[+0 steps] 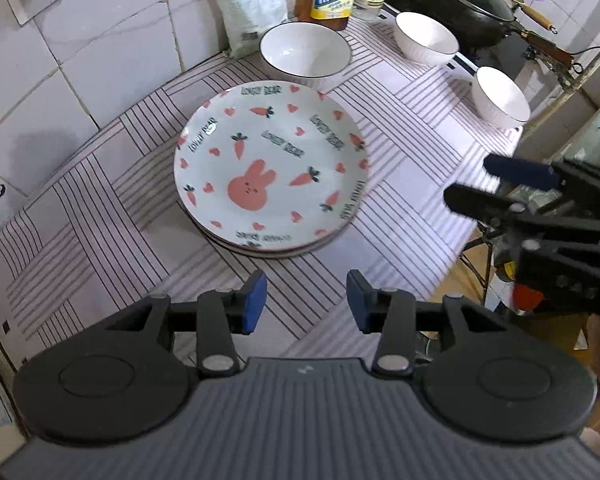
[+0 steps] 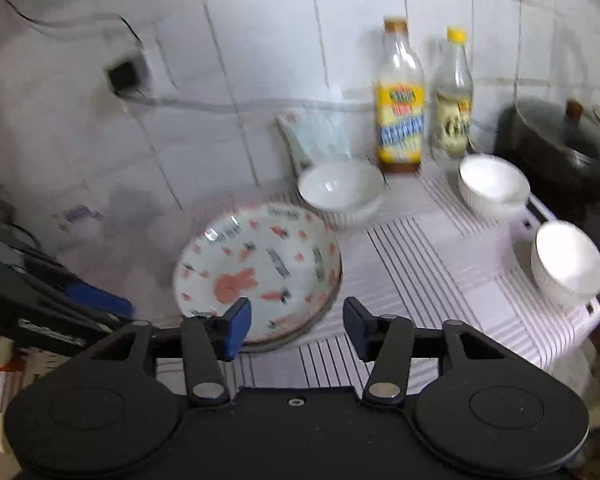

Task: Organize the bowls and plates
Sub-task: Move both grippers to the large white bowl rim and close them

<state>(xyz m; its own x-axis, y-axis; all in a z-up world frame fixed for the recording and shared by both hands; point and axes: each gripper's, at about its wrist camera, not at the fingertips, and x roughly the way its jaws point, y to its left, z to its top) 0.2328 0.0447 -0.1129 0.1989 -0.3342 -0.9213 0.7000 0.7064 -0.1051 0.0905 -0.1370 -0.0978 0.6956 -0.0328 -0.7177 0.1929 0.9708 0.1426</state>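
Observation:
A stack of white plates with a pink rabbit and carrot print (image 1: 271, 170) lies in the middle of the striped counter (image 1: 412, 184); it also shows in the right wrist view (image 2: 260, 268). Three white bowls stand behind and to the right: one with a dark rim (image 1: 305, 50) (image 2: 340, 190), a ribbed one (image 1: 426, 38) (image 2: 493, 186), and another near the counter's right edge (image 1: 500, 96) (image 2: 567, 262). My left gripper (image 1: 306, 300) is open and empty in front of the plates. My right gripper (image 2: 296, 326) is open and empty, hovering at the plates' near right edge; it shows in the left wrist view (image 1: 500, 186).
Two bottles (image 2: 400, 96) (image 2: 454, 96) and a white bag (image 1: 252, 4) stand against the tiled wall. A black lidded wok (image 1: 460, 4) sits on a stove at the far right. A wall socket with a cable (image 2: 124, 76) is at the left.

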